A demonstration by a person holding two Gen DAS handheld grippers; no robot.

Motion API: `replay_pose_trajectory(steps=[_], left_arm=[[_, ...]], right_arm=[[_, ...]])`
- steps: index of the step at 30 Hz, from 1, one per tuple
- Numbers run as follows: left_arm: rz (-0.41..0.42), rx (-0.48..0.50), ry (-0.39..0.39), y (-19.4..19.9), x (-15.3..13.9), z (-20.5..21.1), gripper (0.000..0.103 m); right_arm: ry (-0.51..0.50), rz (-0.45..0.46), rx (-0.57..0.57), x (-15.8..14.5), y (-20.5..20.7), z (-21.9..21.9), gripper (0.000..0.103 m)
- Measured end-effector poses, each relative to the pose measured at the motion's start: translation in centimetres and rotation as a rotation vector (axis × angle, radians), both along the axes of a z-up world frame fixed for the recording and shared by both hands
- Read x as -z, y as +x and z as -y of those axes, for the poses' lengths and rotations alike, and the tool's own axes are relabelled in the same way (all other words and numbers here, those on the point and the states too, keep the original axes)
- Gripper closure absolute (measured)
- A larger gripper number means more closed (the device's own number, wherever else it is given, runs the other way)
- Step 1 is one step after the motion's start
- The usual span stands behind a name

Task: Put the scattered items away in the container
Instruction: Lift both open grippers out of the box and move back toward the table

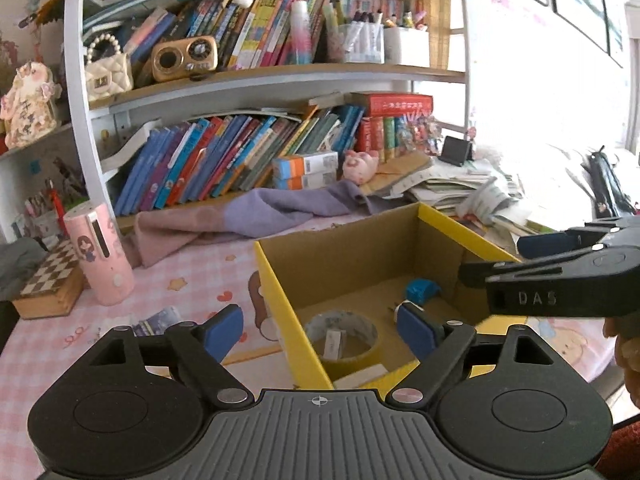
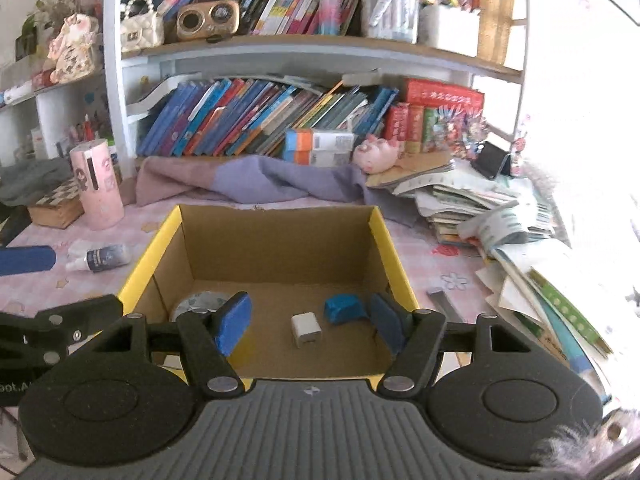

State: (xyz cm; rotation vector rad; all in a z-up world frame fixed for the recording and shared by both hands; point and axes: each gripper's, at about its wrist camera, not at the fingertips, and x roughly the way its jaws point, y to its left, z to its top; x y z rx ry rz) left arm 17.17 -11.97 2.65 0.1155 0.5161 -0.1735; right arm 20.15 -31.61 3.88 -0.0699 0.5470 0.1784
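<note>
A yellow-edged cardboard box (image 2: 160,240) stands on the pink tablecloth. On its floor lie a tape roll (image 2: 200,304), a white plug cube (image 2: 306,330) and a blue lump (image 2: 344,308). My right gripper (image 2: 310,324) hovers over the box's near side, open, with nothing between its pads. In the left wrist view my left gripper (image 1: 320,332) is open and empty above the box's left wall (image 1: 280,276), over the tape roll (image 1: 340,332). The right gripper (image 1: 496,258) reaches in from the right. A small dark bottle (image 2: 100,258) lies on the cloth left of the box. A grey flat piece (image 2: 442,304) lies to its right.
A pink cylinder (image 2: 98,188) and a chequered wooden box (image 2: 56,204) stand at the back left. A purple cloth (image 2: 248,180) lies behind the box below the bookshelf (image 2: 280,48). Loose papers and booklets (image 2: 520,240) pile up on the right.
</note>
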Motion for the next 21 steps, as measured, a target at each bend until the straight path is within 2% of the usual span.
replay_pose_trajectory(steps=[11, 21], left_arm=[[-0.002, 0.037, -0.057, -5.2, -0.1, -4.5, 0.015], [-0.022, 0.098, -0.058, -8.8, 0.1, -6.9, 0.014]], right_arm=[[-0.020, 0.017, 0.082, -0.2, -6.9, -3.5, 0.037], [-0.019, 0.002, 0.166, 0.6, -12.5, -5.8, 0.036]])
